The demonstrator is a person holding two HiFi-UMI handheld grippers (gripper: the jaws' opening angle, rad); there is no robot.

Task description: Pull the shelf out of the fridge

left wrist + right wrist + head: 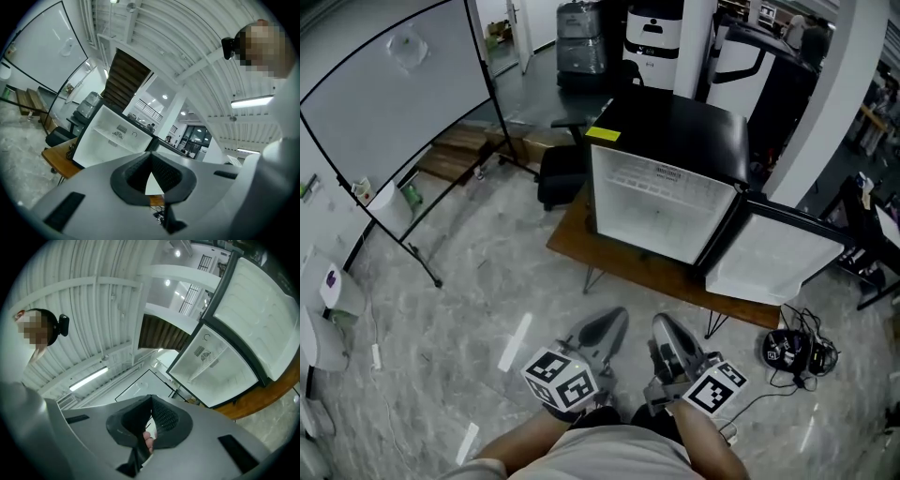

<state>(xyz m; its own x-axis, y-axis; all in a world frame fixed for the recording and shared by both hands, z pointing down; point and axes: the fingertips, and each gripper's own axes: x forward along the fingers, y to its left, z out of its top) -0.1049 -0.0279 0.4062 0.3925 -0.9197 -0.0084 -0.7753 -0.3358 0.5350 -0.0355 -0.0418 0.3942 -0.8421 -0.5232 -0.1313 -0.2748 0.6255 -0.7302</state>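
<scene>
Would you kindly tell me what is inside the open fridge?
One white shelf spans the upper part of the fridge; below it the interior looks bare. The shelf's front edge hides anything lying on it.

There is one fridge, with one door and one shelf. Under it is one table. There is one chair and one screen. There are two grippers, the left gripper and the right gripper, and each carries one marker cube.
</scene>
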